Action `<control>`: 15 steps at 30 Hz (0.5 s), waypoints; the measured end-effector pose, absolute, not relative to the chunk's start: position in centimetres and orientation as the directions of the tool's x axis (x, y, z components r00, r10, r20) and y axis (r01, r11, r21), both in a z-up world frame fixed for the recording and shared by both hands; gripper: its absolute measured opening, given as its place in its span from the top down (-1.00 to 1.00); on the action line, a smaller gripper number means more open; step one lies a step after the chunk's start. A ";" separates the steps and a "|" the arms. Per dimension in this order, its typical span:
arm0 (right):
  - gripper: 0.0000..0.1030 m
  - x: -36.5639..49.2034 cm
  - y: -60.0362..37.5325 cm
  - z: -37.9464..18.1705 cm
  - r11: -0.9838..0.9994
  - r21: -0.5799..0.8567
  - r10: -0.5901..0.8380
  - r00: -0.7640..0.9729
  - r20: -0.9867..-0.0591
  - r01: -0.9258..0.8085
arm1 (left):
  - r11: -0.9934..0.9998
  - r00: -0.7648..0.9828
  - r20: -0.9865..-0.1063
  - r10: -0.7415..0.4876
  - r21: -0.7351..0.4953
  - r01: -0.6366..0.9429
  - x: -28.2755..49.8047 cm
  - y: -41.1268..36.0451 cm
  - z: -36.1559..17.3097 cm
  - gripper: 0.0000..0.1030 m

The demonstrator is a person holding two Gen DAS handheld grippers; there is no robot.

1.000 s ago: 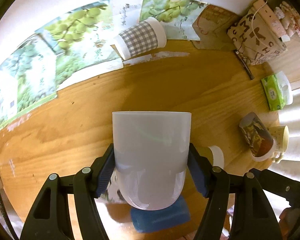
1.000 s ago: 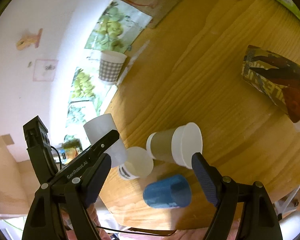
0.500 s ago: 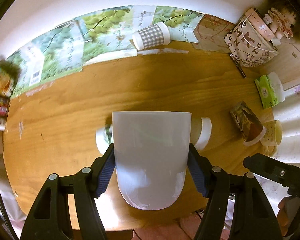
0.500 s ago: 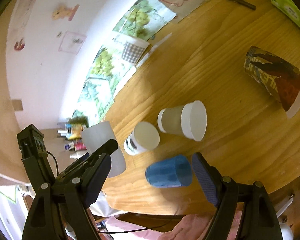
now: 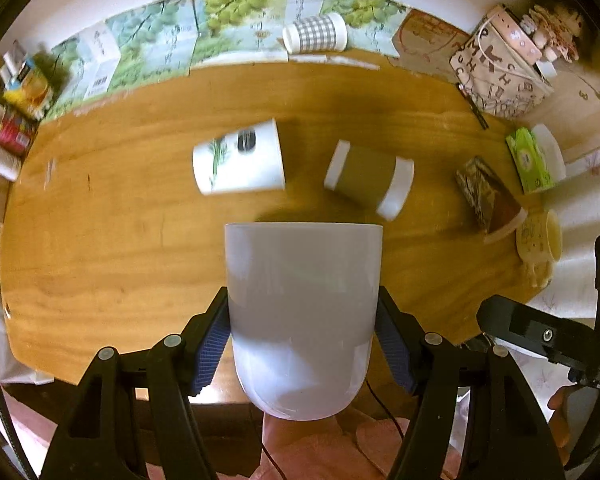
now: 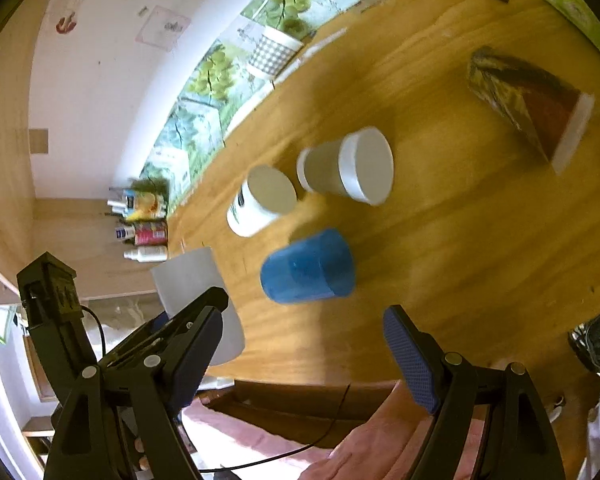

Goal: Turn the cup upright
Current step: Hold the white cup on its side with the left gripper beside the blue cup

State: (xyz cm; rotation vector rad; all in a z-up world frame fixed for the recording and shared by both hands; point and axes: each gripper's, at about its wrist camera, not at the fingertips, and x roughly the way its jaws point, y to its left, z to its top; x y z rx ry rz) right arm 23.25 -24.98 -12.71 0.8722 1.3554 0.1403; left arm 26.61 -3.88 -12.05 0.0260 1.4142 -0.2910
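My left gripper [image 5: 303, 340] is shut on a plain white cup [image 5: 302, 312], held in the air above the near edge of the wooden table [image 5: 112, 248], with its rim pointing away from the camera. The same white cup [image 6: 198, 292] shows in the right wrist view, behind my left finger. My right gripper [image 6: 304, 344] is open and empty, above the table's near edge. A blue cup [image 6: 308, 266] lies on its side just beyond it.
A white printed cup [image 5: 240, 162] and a brown cup with white rims [image 5: 370, 178] lie on their sides mid-table. A checked cup [image 5: 315, 34] lies at the far wall. A patterned cup [image 5: 488, 196], a yellow mug [image 5: 540, 236], a tissue pack [image 5: 530, 160] and a bag [image 5: 500, 68] are on the right.
Both grippers have pulled back and up from the table. The white cup stays in my left gripper. More of the table and the lying cups have come into view.
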 end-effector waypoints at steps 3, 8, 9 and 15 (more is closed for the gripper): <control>-0.62 22.1 -24.8 -13.1 0.690 0.611 0.562 0.244 -0.790 0.389 | 0.967 0.114 -0.979 -0.171 -0.145 0.209 25.1 -3.7 -12.9 -0.39; -0.62 20.4 -24.3 -13.6 0.706 0.595 0.553 0.227 -0.802 0.384 | 0.967 0.082 -0.982 -0.169 -0.150 0.206 23.3 -3.4 -14.4 -0.39; -0.62 20.3 -24.3 -13.6 0.709 0.592 0.549 0.225 -0.805 0.385 | 0.967 0.073 -0.983 -0.171 -0.153 0.203 23.1 -3.3 -14.8 -0.39; -0.62 19.4 -23.6 -14.8 0.724 0.563 0.533 0.195 -0.823 0.399 | 0.967 0.035 -0.986 -0.161 -0.150 0.204 22.8 -3.3 -16.8 -0.39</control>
